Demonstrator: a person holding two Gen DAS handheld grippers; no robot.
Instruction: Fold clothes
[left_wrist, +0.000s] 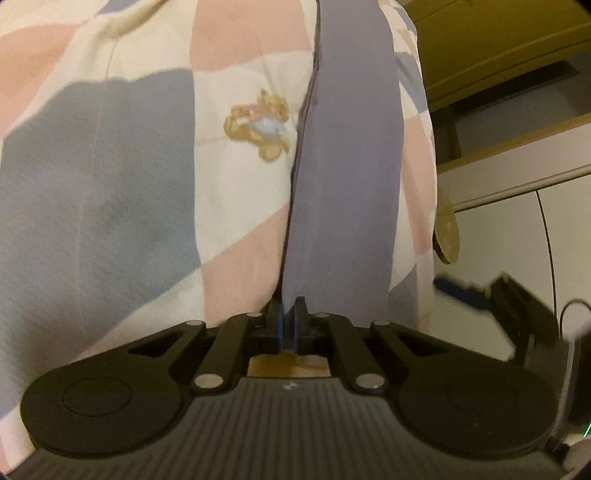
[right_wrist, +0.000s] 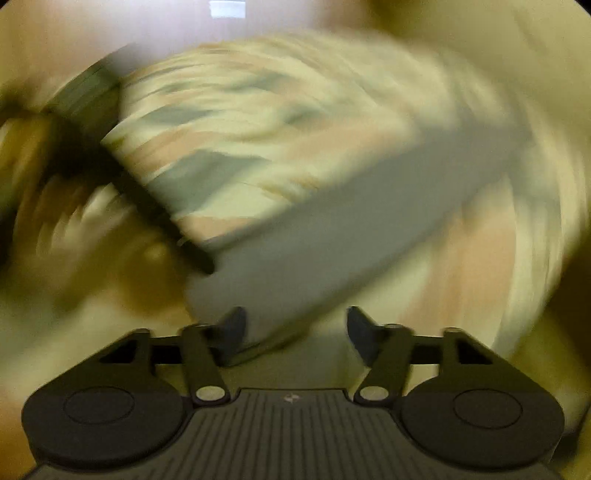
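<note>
Two claws: left claw (left_wrist: 287, 321) pinches grey band (left_wrist: 343, 184) of shirt (left_wrist: 110, 166), band running toward 12 o'clock. Right claw (right_wrist: 295, 330) spread, empty; shirt blurred at 11 o'clock. Left nearer.

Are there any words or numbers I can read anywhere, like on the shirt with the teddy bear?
No words or numbers can be read.
teddy bear on the patchwork garment: a picture only, no letters.
small pale mark on the left gripper body: a logo, no letters.
pale rectangle at the top of the right wrist view: too blurred to read.
</note>
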